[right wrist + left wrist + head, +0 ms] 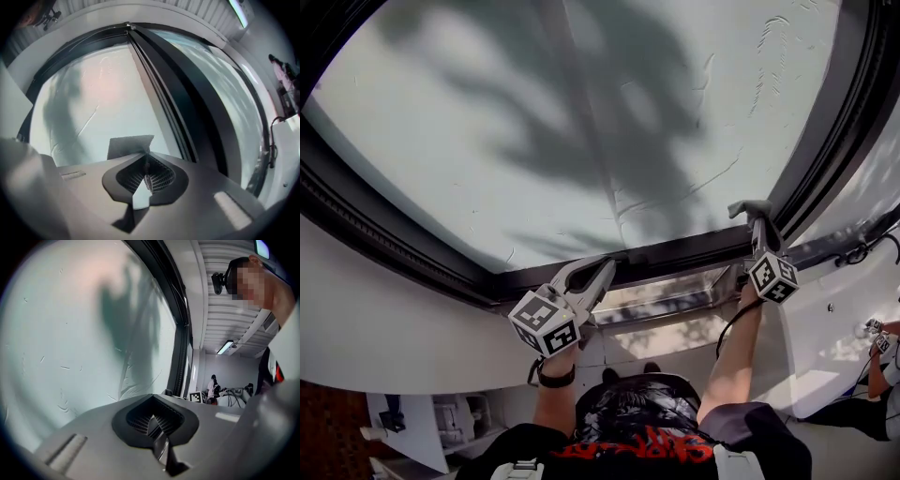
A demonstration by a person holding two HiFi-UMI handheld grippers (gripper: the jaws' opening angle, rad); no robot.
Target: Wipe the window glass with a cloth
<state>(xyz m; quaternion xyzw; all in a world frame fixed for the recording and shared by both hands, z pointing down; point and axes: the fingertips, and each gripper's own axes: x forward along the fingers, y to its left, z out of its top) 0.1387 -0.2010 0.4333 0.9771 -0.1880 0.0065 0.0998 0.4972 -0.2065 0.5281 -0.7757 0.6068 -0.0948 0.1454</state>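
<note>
A small grey cloth [129, 146] is clamped in the closed right hand-held gripper [146, 177], up against the pale frosted window glass [534, 122] beside the dark window frame [675, 255]. The left hand-held gripper [155, 423] is closed on nothing, near the frame's lower edge.

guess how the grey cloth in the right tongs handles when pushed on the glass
The cloth looks thin and light, so probably floppy, though its short pinched flap holds its shape here. On the smooth glass it likely slides easily.
</note>
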